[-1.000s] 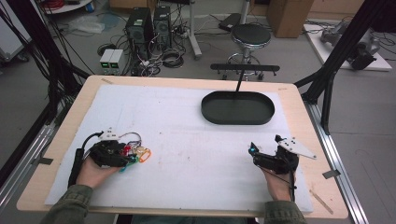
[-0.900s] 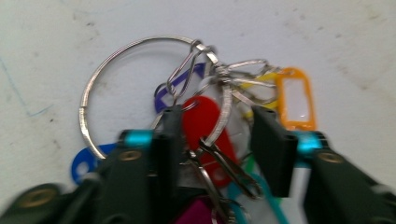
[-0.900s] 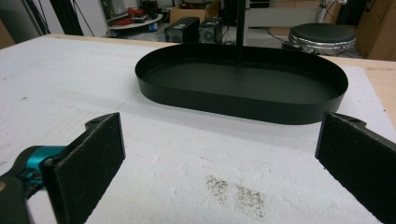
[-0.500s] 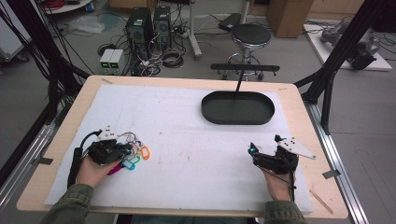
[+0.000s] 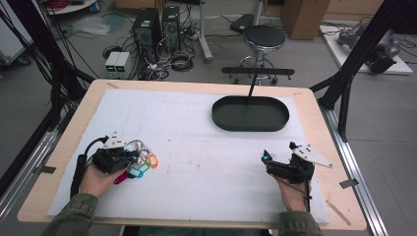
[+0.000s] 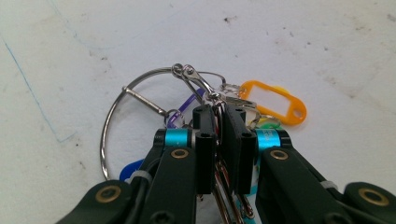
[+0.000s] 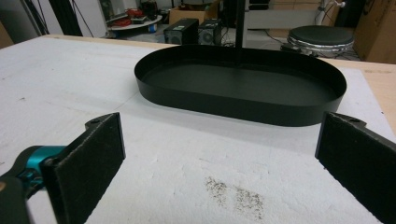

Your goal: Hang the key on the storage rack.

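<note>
A bunch of key rings with coloured tags point(image 5: 141, 161) lies at the front left of the white mat. My left gripper point(image 5: 131, 158) is shut on it. In the left gripper view the jaws point(image 6: 218, 114) pinch the small metal rings and clasp at the bunch's middle. A large steel ring point(image 6: 122, 109) curves out to the left and an orange tag point(image 6: 275, 100) lies to the right. My right gripper point(image 5: 279, 151) rests at the front right, open and holding nothing, its pads point(image 7: 95, 149) wide apart. It faces a black oval tray point(image 7: 243, 81).
The black oval tray point(image 5: 250, 115) sits at the back right of the mat with nothing in it. A thin black post point(image 5: 252, 86) rises behind it. The wooden table edge point(image 5: 339, 196) borders the mat on the right.
The left gripper has shifted slightly with the key bunch, and the tags have settled lower on the mat. The right gripper has stayed where it was.
</note>
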Demonstrator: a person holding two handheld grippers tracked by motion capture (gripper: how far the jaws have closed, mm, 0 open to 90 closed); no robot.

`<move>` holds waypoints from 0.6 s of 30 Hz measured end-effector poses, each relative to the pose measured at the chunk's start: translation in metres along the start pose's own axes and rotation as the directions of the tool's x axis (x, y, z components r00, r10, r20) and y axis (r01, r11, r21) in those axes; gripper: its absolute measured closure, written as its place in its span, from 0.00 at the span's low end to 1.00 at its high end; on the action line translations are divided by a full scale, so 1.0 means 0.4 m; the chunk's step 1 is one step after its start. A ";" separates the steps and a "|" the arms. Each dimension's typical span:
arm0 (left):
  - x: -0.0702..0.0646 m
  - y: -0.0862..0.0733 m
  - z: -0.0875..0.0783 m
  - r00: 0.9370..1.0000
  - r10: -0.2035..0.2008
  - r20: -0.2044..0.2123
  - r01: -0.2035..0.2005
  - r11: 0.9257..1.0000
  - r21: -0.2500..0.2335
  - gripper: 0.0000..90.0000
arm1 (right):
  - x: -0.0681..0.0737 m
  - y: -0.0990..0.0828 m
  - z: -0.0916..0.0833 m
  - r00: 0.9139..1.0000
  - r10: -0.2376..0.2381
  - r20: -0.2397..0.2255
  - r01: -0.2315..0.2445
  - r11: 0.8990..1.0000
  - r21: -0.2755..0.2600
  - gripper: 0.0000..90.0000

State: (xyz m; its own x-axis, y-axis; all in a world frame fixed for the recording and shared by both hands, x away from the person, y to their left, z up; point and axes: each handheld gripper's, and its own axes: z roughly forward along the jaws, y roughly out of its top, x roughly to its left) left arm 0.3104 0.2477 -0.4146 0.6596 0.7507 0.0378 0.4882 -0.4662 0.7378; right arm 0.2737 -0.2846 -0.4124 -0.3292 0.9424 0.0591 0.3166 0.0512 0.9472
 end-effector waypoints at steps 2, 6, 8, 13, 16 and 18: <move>0.002 0.000 -0.003 1.000 -0.009 0.004 0.009 1.000 -0.008 0.92 | 0.000 0.000 0.000 1.000 0.002 -0.001 -0.002 1.000 -0.002 0.00; 0.016 0.001 -0.015 0.998 -0.056 0.027 0.057 0.998 -0.027 0.93 | 0.000 0.000 0.000 1.000 -0.007 0.002 0.007 1.000 -0.007 0.00; 0.018 0.003 -0.017 0.997 -0.067 0.034 0.068 0.997 -0.028 0.93 | -0.002 0.000 -0.001 1.000 -0.008 0.005 0.008 1.000 -0.010 0.00; 0.021 0.023 -0.024 0.997 -0.065 0.048 0.066 0.998 -0.023 0.93 | -0.001 0.001 -0.002 1.000 -0.003 0.008 0.003 1.000 -0.012 0.00; 0.021 0.034 -0.027 0.997 -0.060 0.051 0.061 0.998 -0.022 0.93 | -0.001 0.001 -0.003 1.000 -0.002 0.009 0.002 1.000 -0.014 0.00; 0.021 0.049 -0.033 0.997 -0.054 0.058 0.055 0.998 -0.022 0.93 | -0.002 0.001 -0.004 1.000 -0.003 0.009 0.003 1.000 -0.014 0.00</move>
State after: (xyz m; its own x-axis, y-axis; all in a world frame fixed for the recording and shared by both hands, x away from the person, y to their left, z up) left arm 0.3179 0.2509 -0.3911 0.6646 0.7461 -0.0411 0.5109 -0.4136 0.7536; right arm 0.2728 -0.2857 -0.4116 -0.3219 0.9453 0.0537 0.3030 0.0491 0.9517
